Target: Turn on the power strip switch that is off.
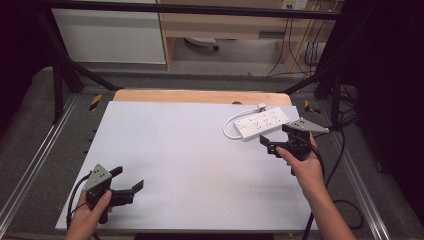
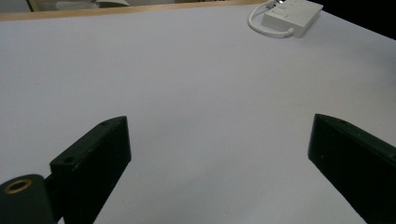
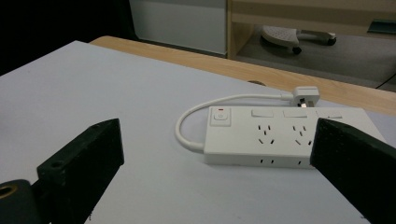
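Note:
A white power strip point(image 1: 262, 123) lies flat at the far right of the white table top point(image 1: 190, 155), its short white cord looping round to a plug point(image 1: 261, 106) at the back. The right gripper view shows the power strip point(image 3: 285, 135) with its switch and sockets, and the plug point(image 3: 304, 95) behind it. My right gripper point(image 1: 274, 143) stands open just in front of the strip, touching nothing. My left gripper point(image 1: 131, 186) is open near the front left corner, over bare table. Far off in the left gripper view lies the power strip point(image 2: 292, 16).
A wooden table edge point(image 1: 200, 96) runs behind the white top. Black frame legs point(image 1: 60, 75) stand at both back sides. Cables point(image 1: 345, 200) trail off the right edge. Beyond are a wooden desk point(image 1: 240, 25) and a chair base point(image 1: 202, 43).

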